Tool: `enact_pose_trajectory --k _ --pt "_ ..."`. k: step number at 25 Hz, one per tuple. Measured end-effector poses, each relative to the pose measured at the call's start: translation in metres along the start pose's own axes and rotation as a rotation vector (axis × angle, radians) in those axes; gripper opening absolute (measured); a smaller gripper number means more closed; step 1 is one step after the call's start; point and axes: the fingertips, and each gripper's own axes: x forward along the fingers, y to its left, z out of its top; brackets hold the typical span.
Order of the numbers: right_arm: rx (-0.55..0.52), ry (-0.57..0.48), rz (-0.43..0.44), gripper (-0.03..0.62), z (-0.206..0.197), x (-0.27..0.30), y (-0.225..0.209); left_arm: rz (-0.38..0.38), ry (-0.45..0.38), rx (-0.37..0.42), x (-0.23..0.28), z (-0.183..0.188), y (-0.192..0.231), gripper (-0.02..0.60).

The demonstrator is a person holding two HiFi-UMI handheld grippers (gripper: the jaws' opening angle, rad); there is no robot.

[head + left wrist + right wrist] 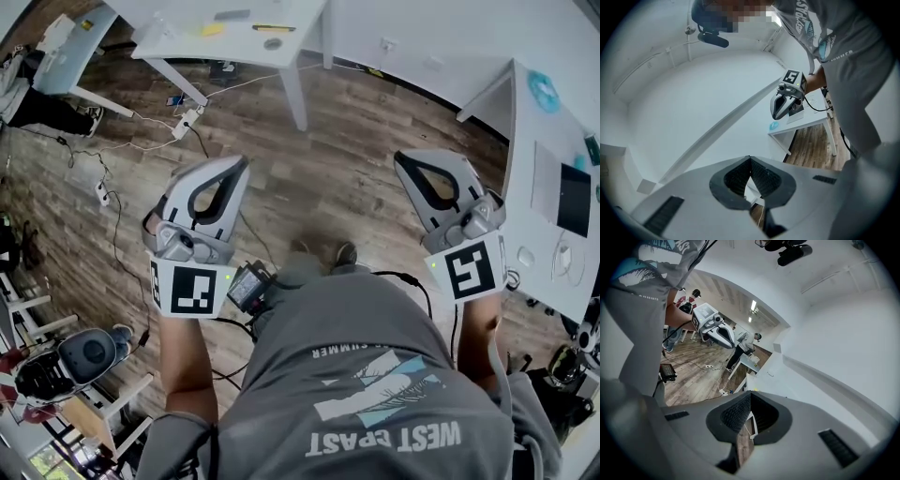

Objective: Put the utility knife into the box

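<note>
Utility knife: we could not pick it out in any view.
Box: we could not identify one either.
Small things: a few lay on the white table [169, 39] at the top of the head view, among them a yellow piece [213, 29]. All were too small to name.
Left gripper [750, 160]: held up at centre left of the head view, over the wooden floor [347, 178]. Its jaws met tip to tip with nothing between them.
Right gripper [750, 397]: held up at centre right of the head view, jaws likewise closed and empty.
Second table [534, 122]: at the right edge of the head view, near the right gripper, with a dark flat rectangle [573, 199] on it.
Step in hand: we judged that the task proper had not started, since neither gripper was at a table.
Next move: in our judgement it called for finding the knife, turning to the surface that carries it, and parting one gripper's jaws before reaching in.
</note>
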Motion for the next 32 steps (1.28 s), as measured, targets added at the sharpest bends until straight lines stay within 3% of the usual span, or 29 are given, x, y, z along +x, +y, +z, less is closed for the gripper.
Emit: enact_pose_trajectory --k 6,13,20,24,32 --pt "-0.026 0.021 -0.008 0.009 -0.002 0.030 -0.013 0.000 -0.019 -0.003 0.013 -0.021 0.020 0.008" --pt "-0.250 0.044 -0.113 0.022 0.018 0.097 -0.045 0.036 -0.080 0.056 0.033 -0.052 0.064 0.008" --pt "-0.439 0.119 -0.020 0.030 0.017 0.141 -0.040 0.015 -0.089 0.194 0.067 -0.064 0.077 0.008" --pt "-0.447 0.117 -0.005 0.029 0.011 0.149 -0.059 -0.012 -0.082 0.230 0.095 -0.059 0.081 0.008" --pt "-0.416 0.059 0.011 0.029 -0.024 0.150 -0.101 -0.021 -0.040 0.229 0.153 -0.039 0.086 0.008"
